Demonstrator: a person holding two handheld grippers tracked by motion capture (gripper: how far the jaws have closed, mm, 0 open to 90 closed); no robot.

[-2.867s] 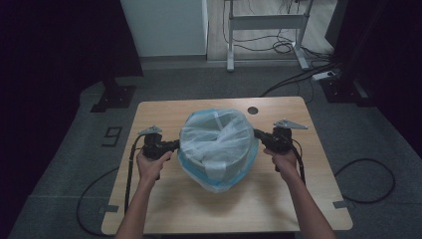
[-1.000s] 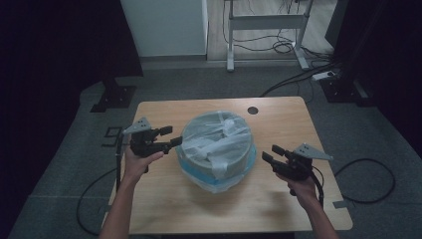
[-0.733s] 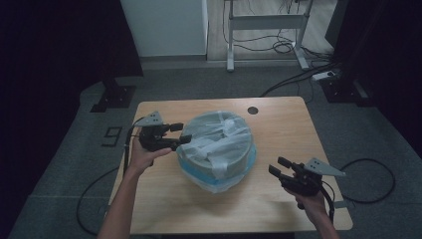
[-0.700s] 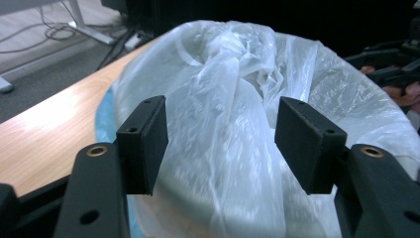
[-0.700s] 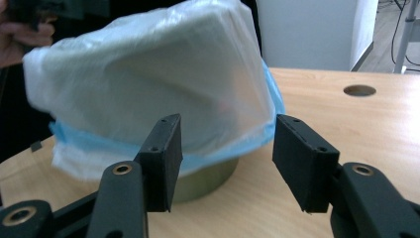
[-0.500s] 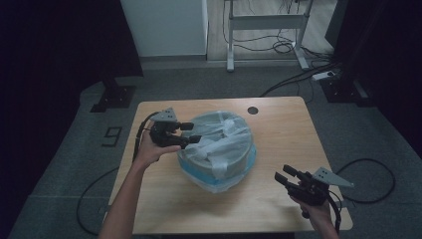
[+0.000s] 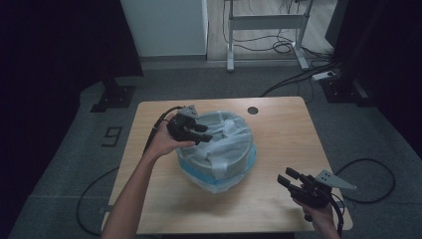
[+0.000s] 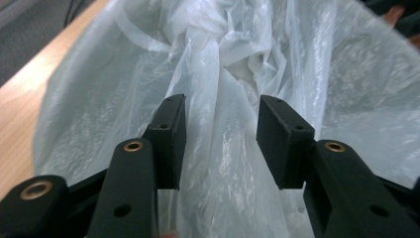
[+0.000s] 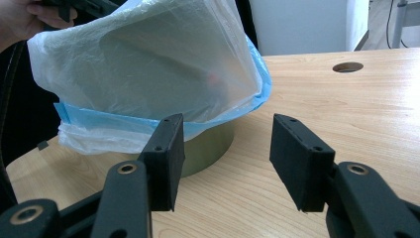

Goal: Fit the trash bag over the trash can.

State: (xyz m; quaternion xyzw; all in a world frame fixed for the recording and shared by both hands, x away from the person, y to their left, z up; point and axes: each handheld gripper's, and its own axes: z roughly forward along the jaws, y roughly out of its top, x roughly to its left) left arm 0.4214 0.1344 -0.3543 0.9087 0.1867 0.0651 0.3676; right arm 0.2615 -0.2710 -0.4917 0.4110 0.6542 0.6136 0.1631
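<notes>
Wood table (image 7: pixel 278 134) | bagged bin (image 7: pixel 219 149) ctr | L gripper (image 7: pixel 201 134) spread, astride bag fold (image 8: pixel 213 114) | R gripper (image 7: pixel 288 179) spread, near-right corner, clear.

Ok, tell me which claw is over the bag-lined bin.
The left claw: it reaches over the bin's rim, jaws open around a fold of the plastic bag. The right claw sits open, apart near the table's front corner.
</notes>
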